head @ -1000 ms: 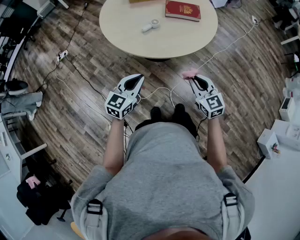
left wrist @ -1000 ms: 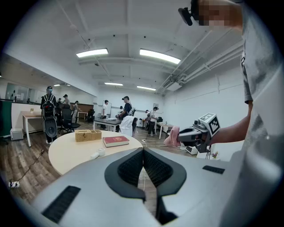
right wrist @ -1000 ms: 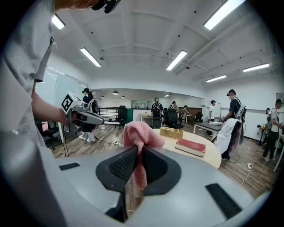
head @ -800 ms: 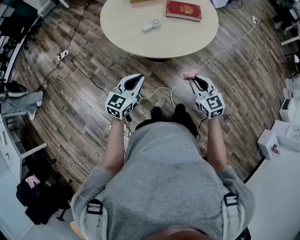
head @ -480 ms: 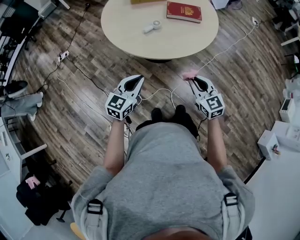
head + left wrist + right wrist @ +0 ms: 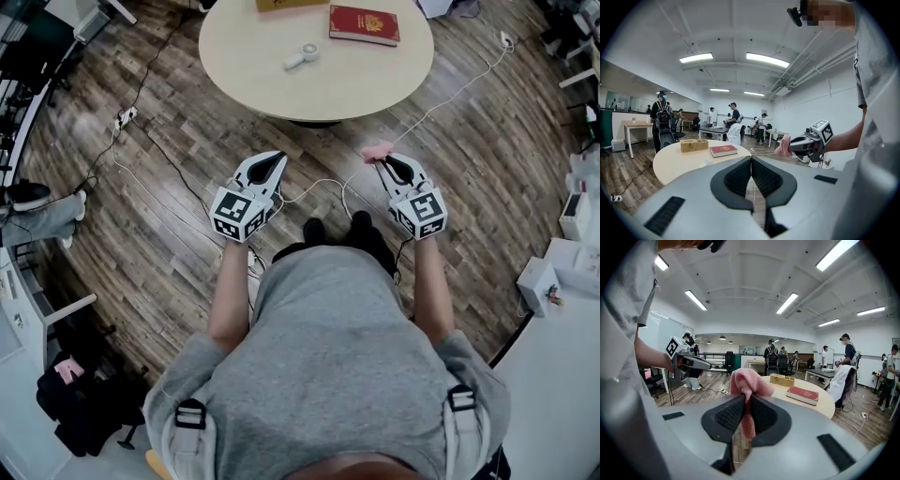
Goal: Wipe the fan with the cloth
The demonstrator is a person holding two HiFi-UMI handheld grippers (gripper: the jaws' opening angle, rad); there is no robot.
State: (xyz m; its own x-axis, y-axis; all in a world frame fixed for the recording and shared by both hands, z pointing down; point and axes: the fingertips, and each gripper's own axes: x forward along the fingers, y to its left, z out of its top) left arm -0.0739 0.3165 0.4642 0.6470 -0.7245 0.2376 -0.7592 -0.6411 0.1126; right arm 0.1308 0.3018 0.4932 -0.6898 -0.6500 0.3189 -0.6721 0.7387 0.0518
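- Left gripper (image 6: 277, 157): fingers clenched, nothing between them.
- Right gripper (image 6: 383, 160): fingers grasping pink cloth (image 6: 378, 149).
- Fan (image 6: 301, 55): white, lying on round bench (image 6: 375, 84) near red book (image 6: 364, 23), well apart from both grippers; clearest in head view.
- Gripper views alone show ceiling strip lights (image 6: 767, 59) and standing people (image 6: 661, 119).
- Floor (image 6: 169, 216): wood planks, trailing cables (image 6: 323, 177).

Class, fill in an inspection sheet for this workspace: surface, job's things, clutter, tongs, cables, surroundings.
Surface: round beige table.
Job's things: small white handheld fan lying on the table; pink cloth in the right tongs.
Clutter: red book and wicker box on the table.
Tongs: left tongs shut, empty; right tongs shut on the pink cloth.
Cables: white cable and black cable across the wooden floor.
Surroundings: other people at far tables.
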